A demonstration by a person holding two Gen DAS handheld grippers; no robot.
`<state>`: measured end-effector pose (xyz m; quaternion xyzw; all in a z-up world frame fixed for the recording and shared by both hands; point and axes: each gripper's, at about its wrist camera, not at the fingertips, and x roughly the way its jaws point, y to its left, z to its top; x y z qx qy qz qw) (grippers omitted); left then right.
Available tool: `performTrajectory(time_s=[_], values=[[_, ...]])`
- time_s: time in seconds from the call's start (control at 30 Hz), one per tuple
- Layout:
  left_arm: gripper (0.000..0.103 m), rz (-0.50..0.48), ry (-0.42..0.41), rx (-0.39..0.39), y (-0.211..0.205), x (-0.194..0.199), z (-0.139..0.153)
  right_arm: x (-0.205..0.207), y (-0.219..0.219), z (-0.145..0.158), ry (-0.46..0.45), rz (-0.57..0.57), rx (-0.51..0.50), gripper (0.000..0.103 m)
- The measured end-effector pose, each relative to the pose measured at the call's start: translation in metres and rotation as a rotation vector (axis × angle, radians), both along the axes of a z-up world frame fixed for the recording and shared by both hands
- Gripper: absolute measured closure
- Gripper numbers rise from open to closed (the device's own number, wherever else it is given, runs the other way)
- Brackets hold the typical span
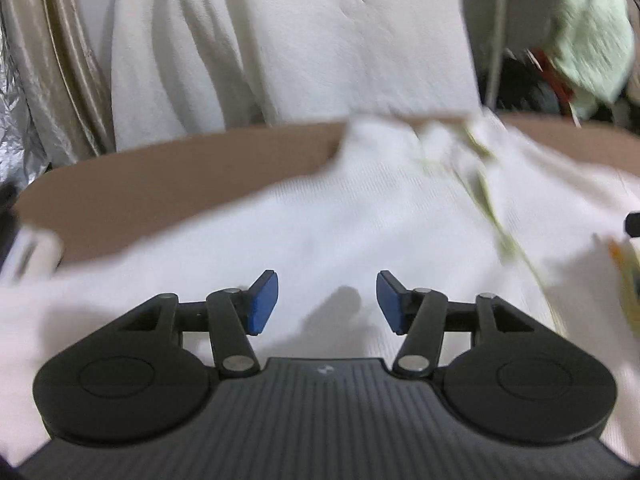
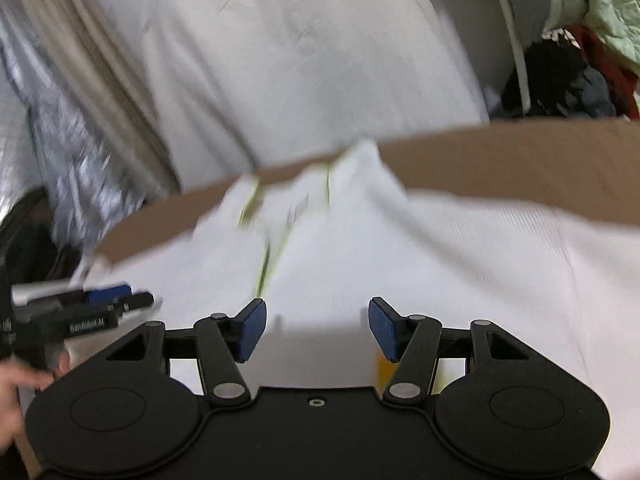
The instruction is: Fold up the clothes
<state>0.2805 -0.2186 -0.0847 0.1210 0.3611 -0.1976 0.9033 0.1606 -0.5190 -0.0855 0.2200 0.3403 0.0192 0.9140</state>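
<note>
We see a brown worktop [image 1: 168,176], its surface plain and cardboard-coloured, with the far edge curving across both wrist views. Directly on it lies a white garment [image 1: 340,232] with thin yellow-green trim, spread over most of the near surface. We note blur; finer detail of the garment's edges cannot be told.

Bright even light, heavy motion blur, fisheye bending at edges, soft shadows
</note>
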Motion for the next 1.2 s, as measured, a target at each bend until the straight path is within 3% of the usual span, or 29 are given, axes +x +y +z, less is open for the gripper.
performTrajectory(time_s=[0.13, 0.33, 0.53, 0.7, 0.77, 0.83, 0.87, 0.97, 1.03, 1.07, 1.13, 1.2], values=[[0.048, 0.026, 0.114, 0.016, 0.019, -0.066, -0.004, -0.070, 0.012, -0.003, 0.105, 0.001, -0.030, 0.041], [0.043, 0.145, 0.231, -0.047, 0.047, -0.134, -0.015, -0.130, 0.011, -0.018, 0.186, -0.112, 0.085, 0.040], [0.039, 0.185, 0.212, 0.041, 0.060, -0.179, -0.028, -0.179, 0.009, -0.039, 0.266, -0.221, 0.214, 0.036], [0.034, 0.218, 0.209, 0.065, 0.070, -0.200, -0.027, -0.219, 0.008, -0.056, 0.331, -0.312, 0.322, 0.034], [0.031, 0.233, 0.204, 0.085, 0.070, -0.203, -0.029, -0.220, 0.011, -0.057, 0.332, -0.300, 0.314, 0.033], [0.031, 0.246, 0.194, 0.107, 0.070, -0.206, -0.030, -0.215, 0.019, -0.053, 0.295, -0.238, 0.266, 0.081], [0.031, 0.249, 0.183, 0.120, 0.069, -0.209, -0.030, -0.211, 0.026, -0.052, 0.289, -0.201, 0.233, 0.097], [0.031, 0.261, 0.145, 0.146, 0.070, -0.223, -0.024, -0.210, 0.046, -0.035, 0.280, -0.163, 0.017, 0.098], [0.031, 0.238, 0.122, 0.103, 0.073, -0.240, -0.015, -0.220, 0.053, -0.019, 0.286, -0.209, -0.161, 0.100], [0.031, 0.219, 0.123, 0.075, 0.073, -0.248, -0.012, -0.222, 0.054, -0.016, 0.298, -0.226, -0.201, 0.100], [0.031, 0.177, 0.138, 0.015, 0.073, -0.263, -0.010, -0.217, 0.046, -0.026, 0.362, -0.244, -0.149, 0.100], [0.031, 0.131, 0.151, -0.041, 0.071, -0.278, -0.008, -0.207, 0.047, -0.038, 0.427, -0.242, -0.181, 0.100]])
